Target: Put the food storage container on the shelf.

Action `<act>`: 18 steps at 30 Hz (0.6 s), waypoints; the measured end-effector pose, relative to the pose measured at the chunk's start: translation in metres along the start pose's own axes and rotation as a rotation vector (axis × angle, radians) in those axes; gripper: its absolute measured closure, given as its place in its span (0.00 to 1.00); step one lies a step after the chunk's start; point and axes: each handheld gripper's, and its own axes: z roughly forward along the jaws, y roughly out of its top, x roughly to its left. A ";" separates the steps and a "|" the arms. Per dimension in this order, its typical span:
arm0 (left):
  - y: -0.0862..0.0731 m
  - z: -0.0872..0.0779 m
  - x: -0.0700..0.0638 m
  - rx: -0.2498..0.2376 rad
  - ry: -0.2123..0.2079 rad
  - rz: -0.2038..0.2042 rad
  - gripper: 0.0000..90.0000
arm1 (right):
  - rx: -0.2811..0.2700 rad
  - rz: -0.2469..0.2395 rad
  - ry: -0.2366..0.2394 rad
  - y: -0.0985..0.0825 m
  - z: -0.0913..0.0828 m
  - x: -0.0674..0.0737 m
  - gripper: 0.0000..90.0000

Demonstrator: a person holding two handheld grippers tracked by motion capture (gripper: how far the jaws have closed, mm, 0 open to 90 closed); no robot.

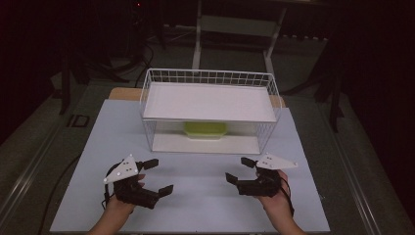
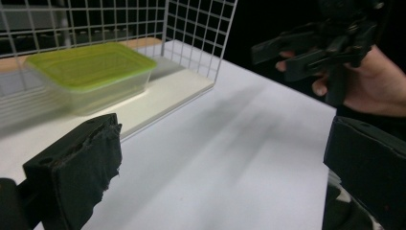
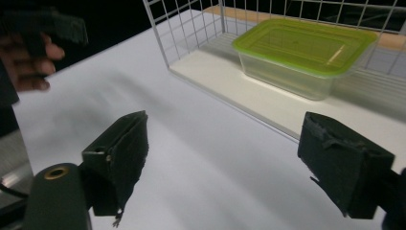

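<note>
Left tongs: near the desk's front edge, left of middle; jaws spread wide, nothing between them; hovering close over the desk, aimed toward the rack.
Right tongs: near the front edge, right of middle, well apart from the left pair; jaws likewise spread and empty; seen across the left gripper view with a hand wrapped round the body.
Desk: pale sheet, bare between the two tongs and the rack.
Wire rack: white mesh, standing toward the desk's far edge, centred; solid white shelf on top, white floor below, front side open toward the tongs.
Green-lidded box: on the rack's lower floor, under the top shelf, set back from the open front and roughly centred; clear tub, lime snap lid on, lying flat and level. Contents not discernible.
Box relative to tongs: ahead of both pairs, between their lines of aim, well apart from either; no contact.
Handling, judged: probably light, thin plastic; walls likely to flex under a hard squeeze, smooth sides apt to slip; lid rim the stiffest part.
Where to hold, judged: across the short width at the lid rim, or one pair at each end; low headroom under the shelf favours a level reach and a slide out toward the front.
</note>
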 end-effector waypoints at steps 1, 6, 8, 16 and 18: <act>-0.002 -0.001 0.000 0.006 0.001 -0.001 0.00 | 0.001 -0.008 0.003 -0.002 -0.002 0.001 0.19; -0.009 -0.004 -0.001 0.016 0.002 -0.003 0.00 | 0.020 -0.018 0.030 -0.011 -0.009 0.001 0.18; -0.012 -0.005 -0.001 0.018 0.004 -0.006 0.00 | 0.018 -0.019 0.036 -0.015 -0.012 0.000 0.18; -0.026 -0.002 0.000 0.028 0.019 0.040 0.00 | 0.009 -0.025 0.081 -0.031 -0.017 -0.005 0.17; -0.027 -0.002 0.002 0.027 0.025 0.050 0.00 | 0.021 -0.034 0.088 -0.033 -0.016 -0.007 0.17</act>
